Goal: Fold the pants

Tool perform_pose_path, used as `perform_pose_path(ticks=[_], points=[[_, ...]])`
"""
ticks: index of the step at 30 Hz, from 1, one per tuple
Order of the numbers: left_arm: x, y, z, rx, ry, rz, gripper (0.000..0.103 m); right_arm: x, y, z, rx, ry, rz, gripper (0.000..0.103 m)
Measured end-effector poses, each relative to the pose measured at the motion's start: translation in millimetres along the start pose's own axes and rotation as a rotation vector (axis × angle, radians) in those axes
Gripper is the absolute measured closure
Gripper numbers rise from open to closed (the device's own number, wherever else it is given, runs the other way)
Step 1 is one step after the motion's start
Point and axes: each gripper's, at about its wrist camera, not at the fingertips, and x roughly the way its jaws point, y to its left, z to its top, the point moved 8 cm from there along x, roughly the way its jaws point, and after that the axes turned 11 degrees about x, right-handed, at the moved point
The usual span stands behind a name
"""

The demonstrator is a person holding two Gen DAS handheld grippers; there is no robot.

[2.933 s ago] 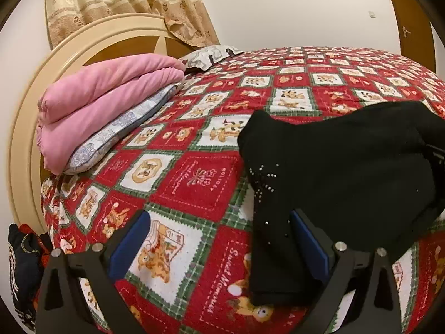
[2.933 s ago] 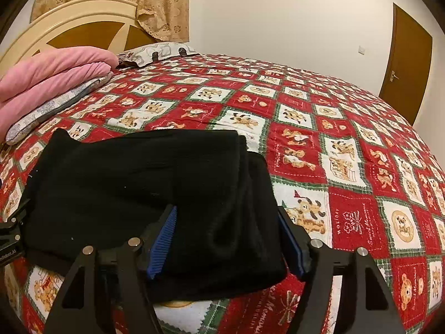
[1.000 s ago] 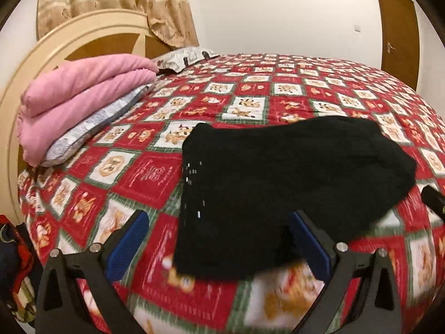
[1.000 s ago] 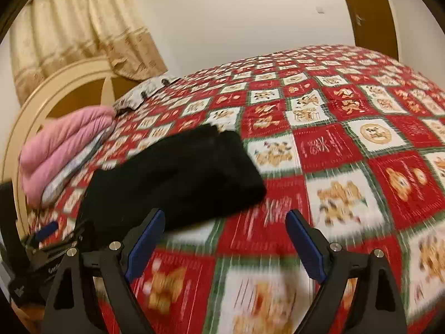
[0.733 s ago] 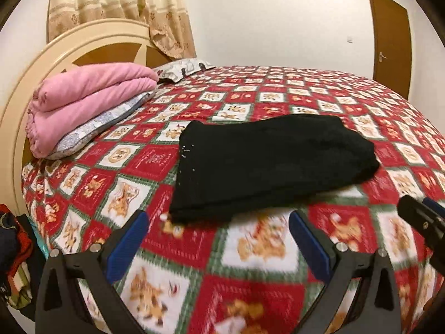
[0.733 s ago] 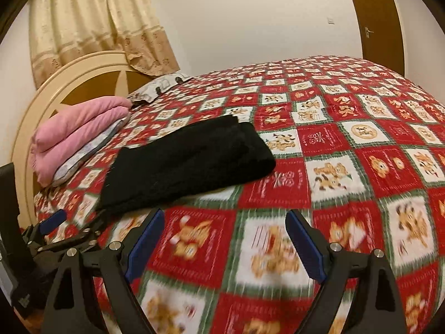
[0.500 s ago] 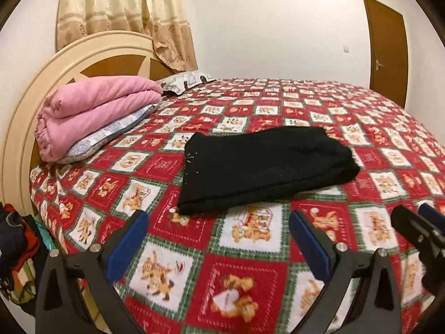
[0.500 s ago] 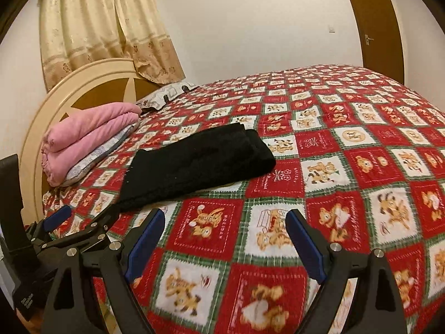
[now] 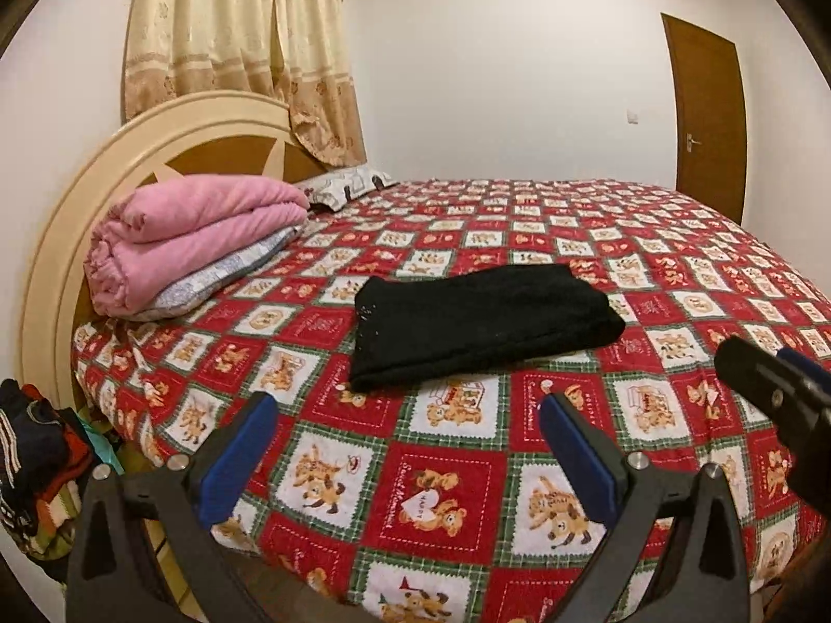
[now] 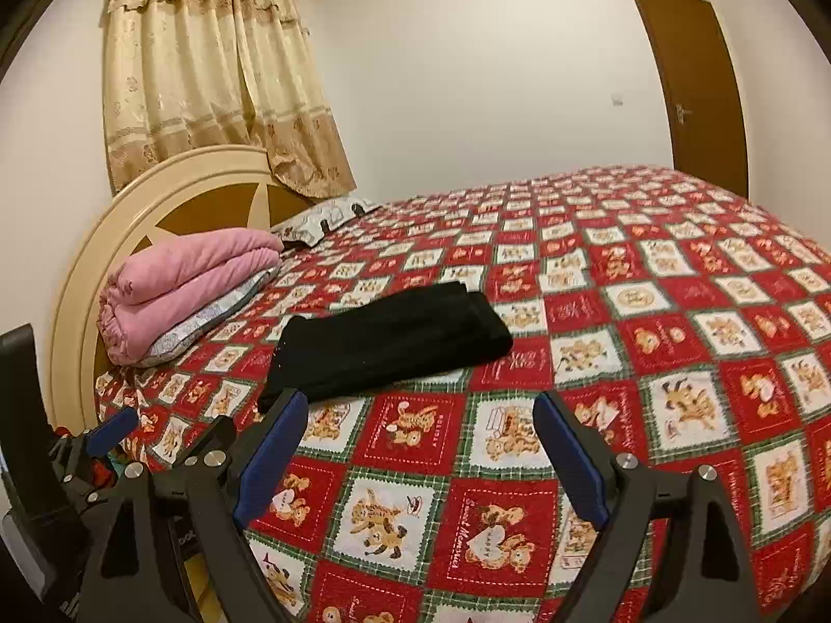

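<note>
1. Left wrist view: left gripper (image 9: pixel 405 446) gapes wide at frame bottom, holding nothing; right gripper (image 10: pixel 415 446) likewise.
2. Bare quilt (image 9: pixel 457 493) lies between grippers and pants.
3. Folded black pants (image 9: pixel 478 324) lie mid-frame, edges clear all round.
4. Pink blanket (image 9: pixel 192 233) sits upper left.

hidden/cut off | we only get part of the clothes pile (image 9: pixel 36 472) at the frame's left edge | pillow (image 9: pixel 228 280) mostly buried under pink blanket (image 9: pixel 192 228)

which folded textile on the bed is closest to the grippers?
The black folded pants, lying alone mid-quilt just beyond both open grippers. The pink blanket is stacked on a pillow by the headboard, farther off.
</note>
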Motion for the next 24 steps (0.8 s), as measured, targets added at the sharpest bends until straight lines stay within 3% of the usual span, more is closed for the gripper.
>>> perform_pose_path(ticks=[16, 24], points=[[-47.6, 15.5, 12.1, -0.016, -0.078, 0.034, 0.000, -52.5, 20.4, 14.8, -0.057, -0.111, 0.016, 0.013], [-48.5, 11.1, 8.2, -0.043, -0.052, 0.011, 0.000, -66.5, 11.7, 16.6, -0.044, -0.142, 0.013, 0.013]])
